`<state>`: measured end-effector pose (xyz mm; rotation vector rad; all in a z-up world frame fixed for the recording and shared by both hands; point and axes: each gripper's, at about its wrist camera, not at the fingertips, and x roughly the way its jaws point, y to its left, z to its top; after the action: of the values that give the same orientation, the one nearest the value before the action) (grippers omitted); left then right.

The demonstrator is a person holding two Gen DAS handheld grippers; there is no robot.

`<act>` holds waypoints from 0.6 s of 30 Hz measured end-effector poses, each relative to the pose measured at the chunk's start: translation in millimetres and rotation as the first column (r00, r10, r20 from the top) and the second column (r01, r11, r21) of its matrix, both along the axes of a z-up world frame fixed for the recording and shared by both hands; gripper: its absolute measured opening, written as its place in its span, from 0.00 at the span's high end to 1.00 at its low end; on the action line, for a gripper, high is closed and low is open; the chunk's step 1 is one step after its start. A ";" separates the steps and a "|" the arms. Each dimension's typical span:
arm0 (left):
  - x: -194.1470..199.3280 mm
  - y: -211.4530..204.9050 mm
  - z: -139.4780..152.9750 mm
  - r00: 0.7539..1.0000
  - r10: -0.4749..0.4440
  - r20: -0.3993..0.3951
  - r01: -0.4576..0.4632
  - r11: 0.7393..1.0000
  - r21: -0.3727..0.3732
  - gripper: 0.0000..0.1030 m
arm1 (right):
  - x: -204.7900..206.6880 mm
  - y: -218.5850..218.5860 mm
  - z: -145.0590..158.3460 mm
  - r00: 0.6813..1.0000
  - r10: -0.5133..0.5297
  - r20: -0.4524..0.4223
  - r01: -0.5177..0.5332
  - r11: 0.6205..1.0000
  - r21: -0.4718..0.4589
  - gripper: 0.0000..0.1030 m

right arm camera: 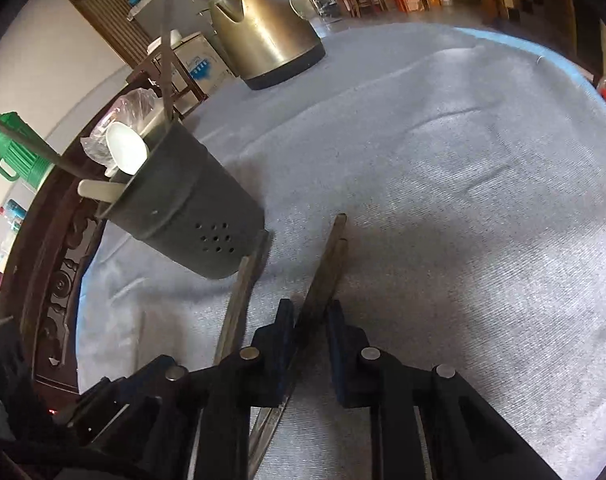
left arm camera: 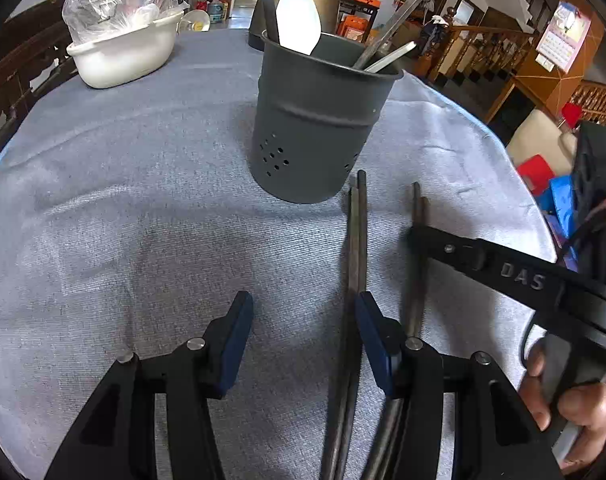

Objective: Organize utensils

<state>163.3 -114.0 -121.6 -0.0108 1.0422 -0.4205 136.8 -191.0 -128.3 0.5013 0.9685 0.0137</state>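
A dark grey utensil holder (left arm camera: 315, 128) stands on the cloth-covered table, holding a white spoon (left arm camera: 297, 20) and metal chopsticks. It also shows in the right wrist view (right arm camera: 187, 208). Two pairs of metal chopsticks lie on the cloth: one pair (left arm camera: 357, 248) just left of my left gripper's right finger, another pair (left arm camera: 417, 280) to its right. My left gripper (left arm camera: 303, 320) is open and empty above the cloth. My right gripper (right arm camera: 311, 320) has its jaws narrowly closed around the right pair (right arm camera: 327, 264); the other pair (right arm camera: 241, 300) lies to its left. The right gripper (left arm camera: 419, 236) reaches in from the right in the left wrist view.
A brass-coloured kettle (right arm camera: 259, 28) stands at the far side of the table. A white basin (left arm camera: 123, 52) with plastic-wrapped items sits at the back left. The blue-grey cloth (left arm camera: 143, 200) covers the table; its edge (left arm camera: 515, 152) curves on the right. A dark wooden chair (right arm camera: 55, 264) stands beside the table.
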 end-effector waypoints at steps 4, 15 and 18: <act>5.1 -9.6 0.1 1.000 0.002 0.018 -0.003 1.000 0.030 0.47 | -6.1 -11.5 1.6 0.999 -0.050 -0.011 0.050 0.999 -0.007 0.83; 19.9 1.1 -3.3 1.000 0.018 0.002 -0.019 0.998 0.065 0.44 | -20.4 -46.6 -6.2 0.993 -0.116 -0.030 0.119 0.987 0.108 0.83; 17.5 2.4 10.6 0.999 0.020 0.030 -0.020 1.000 0.001 0.44 | -20.5 -48.4 -8.1 0.992 -0.126 -0.029 0.129 0.982 0.136 0.82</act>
<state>180.8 -111.6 -111.1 -0.0140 1.0122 -0.4003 116.4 -239.5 -136.4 0.6909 0.9580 -0.0401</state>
